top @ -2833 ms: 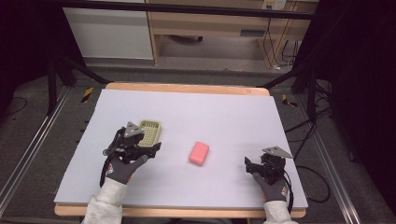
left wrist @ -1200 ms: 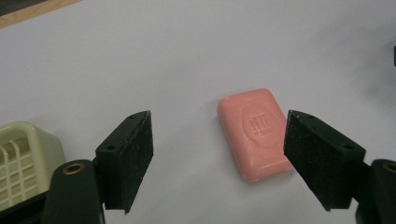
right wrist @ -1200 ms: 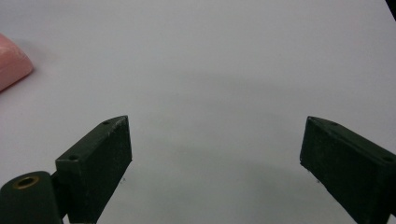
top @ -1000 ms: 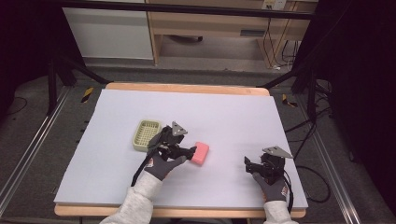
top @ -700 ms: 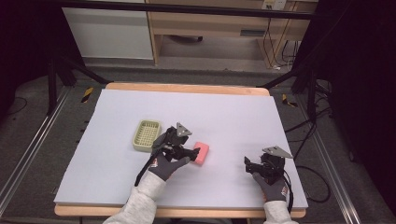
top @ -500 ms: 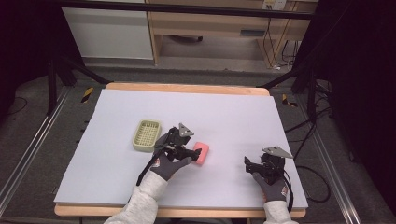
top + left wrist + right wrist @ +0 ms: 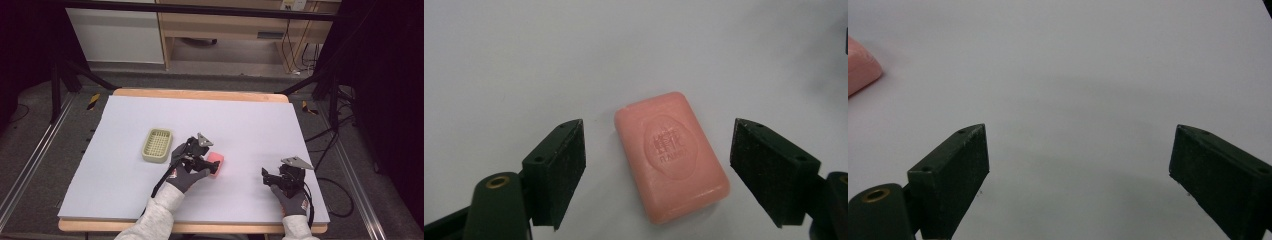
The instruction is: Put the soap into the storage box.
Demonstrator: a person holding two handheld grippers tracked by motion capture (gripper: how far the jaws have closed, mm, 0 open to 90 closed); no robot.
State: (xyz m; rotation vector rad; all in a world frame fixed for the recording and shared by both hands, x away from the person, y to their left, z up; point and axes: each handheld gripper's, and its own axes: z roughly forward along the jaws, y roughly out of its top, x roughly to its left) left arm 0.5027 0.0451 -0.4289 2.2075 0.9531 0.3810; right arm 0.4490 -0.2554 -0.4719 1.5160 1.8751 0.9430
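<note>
Left gripper view looks straight down on the pink rectangular bar of soap with an oval stamp pressed into its top, lying flat on the pale grey sheet that covers the table. The left gripper has its 2 black fingers spread wide, 1 on each side of the bar, and they have just been opening further — the soap sits between them, a clear gap of table showing on both sides, so nothing is pinched yet. From the high view, the left gripper sits right over the soap near the middle of the table, with the pale green slotted plastic soap dish a little way off to its left. The right gripper rests well apart near the front right of the table; in the right gripper view its fingers are spread with only bare table between them, and a corner of the soap shows at the far left. My reading is that this is the approach to a grasp, probably to carry the bar to the dish. The next move calls for lowering until the pads flank the bar's long sides, then closing squarely — soap is slick and rounded, so an off-centre pinch could let it squirt out.
</note>
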